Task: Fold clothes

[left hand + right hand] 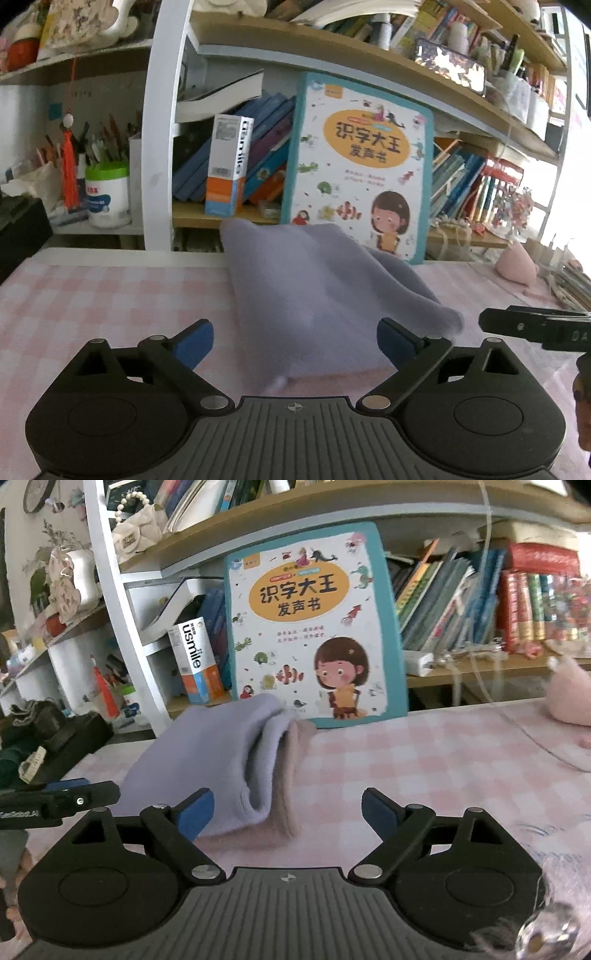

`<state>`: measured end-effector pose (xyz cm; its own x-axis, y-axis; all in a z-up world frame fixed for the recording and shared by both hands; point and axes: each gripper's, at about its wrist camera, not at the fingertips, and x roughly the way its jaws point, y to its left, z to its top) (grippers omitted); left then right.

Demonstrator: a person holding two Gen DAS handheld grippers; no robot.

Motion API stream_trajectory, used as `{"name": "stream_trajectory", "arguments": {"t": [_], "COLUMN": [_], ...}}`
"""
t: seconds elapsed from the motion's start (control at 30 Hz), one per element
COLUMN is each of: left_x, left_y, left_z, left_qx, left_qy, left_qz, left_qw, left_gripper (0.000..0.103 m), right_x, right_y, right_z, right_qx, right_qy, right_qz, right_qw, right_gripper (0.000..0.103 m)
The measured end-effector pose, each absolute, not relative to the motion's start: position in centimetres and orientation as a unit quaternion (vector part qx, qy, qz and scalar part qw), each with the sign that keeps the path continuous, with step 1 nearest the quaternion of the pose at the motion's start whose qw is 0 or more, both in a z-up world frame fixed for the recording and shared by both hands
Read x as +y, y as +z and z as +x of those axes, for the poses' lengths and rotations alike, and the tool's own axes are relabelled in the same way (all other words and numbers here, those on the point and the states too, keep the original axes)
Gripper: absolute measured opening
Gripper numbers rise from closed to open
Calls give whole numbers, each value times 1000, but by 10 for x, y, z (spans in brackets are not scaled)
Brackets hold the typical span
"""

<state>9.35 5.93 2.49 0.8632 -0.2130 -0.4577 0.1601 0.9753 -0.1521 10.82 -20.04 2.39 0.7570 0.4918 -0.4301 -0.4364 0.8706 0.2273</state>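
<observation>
A lavender garment (306, 295) lies folded on the pink checked tablecloth (110, 295), just ahead of my left gripper (295, 343), which stands open with nothing between its blue pads. In the right wrist view the same lavender garment (221, 760) rests on top of a folded pink garment (288, 805). My right gripper (284, 816) is open too, its left pad beside the stack's near edge. The other gripper shows at each view's side: the right one (535, 328) and the left one (59, 801).
A large children's book (362, 162) leans upright against the bookshelf (332, 48) right behind the clothes. A white and orange box (227, 166) and a cup of pens (107, 192) stand at the left. A pink soft item (569, 698) lies at the right.
</observation>
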Motion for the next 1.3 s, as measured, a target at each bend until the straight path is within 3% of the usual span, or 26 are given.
{"name": "stream_trajectory", "arguments": {"t": [0.4, 1.3], "left_x": [27, 24], "left_y": [28, 13], "left_z": [45, 29], "left_qx": [190, 208], "left_qy": [-43, -8], "left_qz": [-16, 15], "left_qw": [981, 978], "left_gripper": [98, 101], "right_x": [-201, -184], "right_y": [20, 6], "right_z": [61, 43], "right_qx": [204, 202], "right_qy": [205, 198], "right_qz": [-12, -42], "right_qw": [957, 958], "right_gripper": [101, 102]}}
